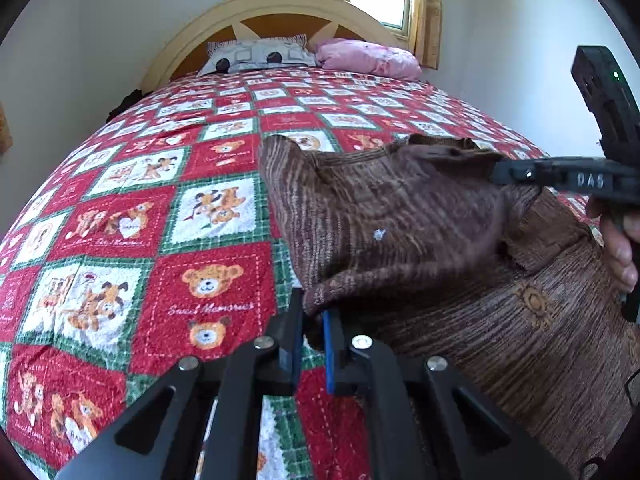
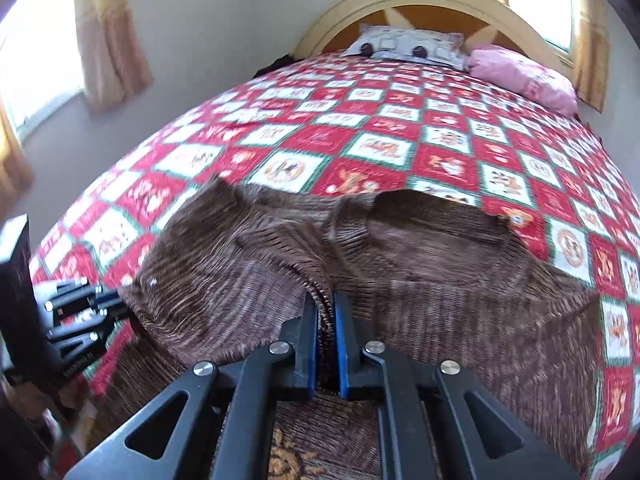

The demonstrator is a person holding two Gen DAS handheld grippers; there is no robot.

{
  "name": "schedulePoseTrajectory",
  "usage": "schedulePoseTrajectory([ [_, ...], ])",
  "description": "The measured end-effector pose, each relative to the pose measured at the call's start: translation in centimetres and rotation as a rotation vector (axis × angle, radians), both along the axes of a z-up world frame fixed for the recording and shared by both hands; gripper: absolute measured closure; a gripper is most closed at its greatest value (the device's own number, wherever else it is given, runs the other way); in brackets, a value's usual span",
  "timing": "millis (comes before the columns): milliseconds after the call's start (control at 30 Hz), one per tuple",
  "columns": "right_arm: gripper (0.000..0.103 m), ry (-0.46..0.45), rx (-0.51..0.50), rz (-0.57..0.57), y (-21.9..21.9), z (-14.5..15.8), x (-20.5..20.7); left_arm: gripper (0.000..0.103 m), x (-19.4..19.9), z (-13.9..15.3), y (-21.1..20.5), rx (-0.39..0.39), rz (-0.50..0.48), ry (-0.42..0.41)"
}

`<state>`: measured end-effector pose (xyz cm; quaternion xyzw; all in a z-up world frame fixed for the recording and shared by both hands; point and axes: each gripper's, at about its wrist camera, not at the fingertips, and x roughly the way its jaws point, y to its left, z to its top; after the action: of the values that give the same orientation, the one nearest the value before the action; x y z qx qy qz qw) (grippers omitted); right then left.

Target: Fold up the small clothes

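Both hand-held grippers, left (image 1: 314,320) and right (image 2: 326,308), pinch the brown garment (image 1: 400,208) on the bed (image 1: 160,200). It looks partly doubled over. Further folds likely remain.

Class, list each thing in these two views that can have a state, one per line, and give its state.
Left gripper: shut on an edge of the brown garment.
Right gripper: shut on a bunched fold of it.
Brown garment: partly lifted, rumpled, not yet folded.
Quilt: spread flat over the bed.
Pink pillow: lying at the headboard.
Curtains: drawn aside.
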<state>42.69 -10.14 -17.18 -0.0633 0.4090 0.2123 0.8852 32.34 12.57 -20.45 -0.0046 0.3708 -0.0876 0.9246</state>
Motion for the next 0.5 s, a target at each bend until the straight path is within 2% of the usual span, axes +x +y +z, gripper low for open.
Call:
schedulePoseTrajectory([
  [133,0.096,0.129,0.146,-0.099,-3.5,-1.5,1.0,0.094,-0.6,-0.1,-0.3,0.012,-0.006,-0.005],
  [200,0.096,0.2,0.181,-0.164,-5.5,-3.2,1.2,0.094,-0.8,-0.1,-0.7,0.039,-0.009,-0.01],
  [300,0.095,0.236,0.19,-0.222,-7.5,-4.4,0.8,0.094,-0.5,-0.4,-1.3,0.067,-0.03,0.001],
  [367,0.095,0.214,0.177,-0.24,-8.0,-4.0,0.4,0.094,-0.5,-0.4,-1.3,0.06,-0.04,-0.001],
  [400,0.095,0.174,0.176,-0.225,-7.8,-3.2,-0.1,0.094,-0.7,-0.3,-1.3,0.043,-0.064,-0.005],
  [500,0.093,0.098,0.193,-0.093,-5.2,-1.0,-1.2,0.094,-0.8,-0.3,-2.0,0.055,-0.087,-0.011],
])
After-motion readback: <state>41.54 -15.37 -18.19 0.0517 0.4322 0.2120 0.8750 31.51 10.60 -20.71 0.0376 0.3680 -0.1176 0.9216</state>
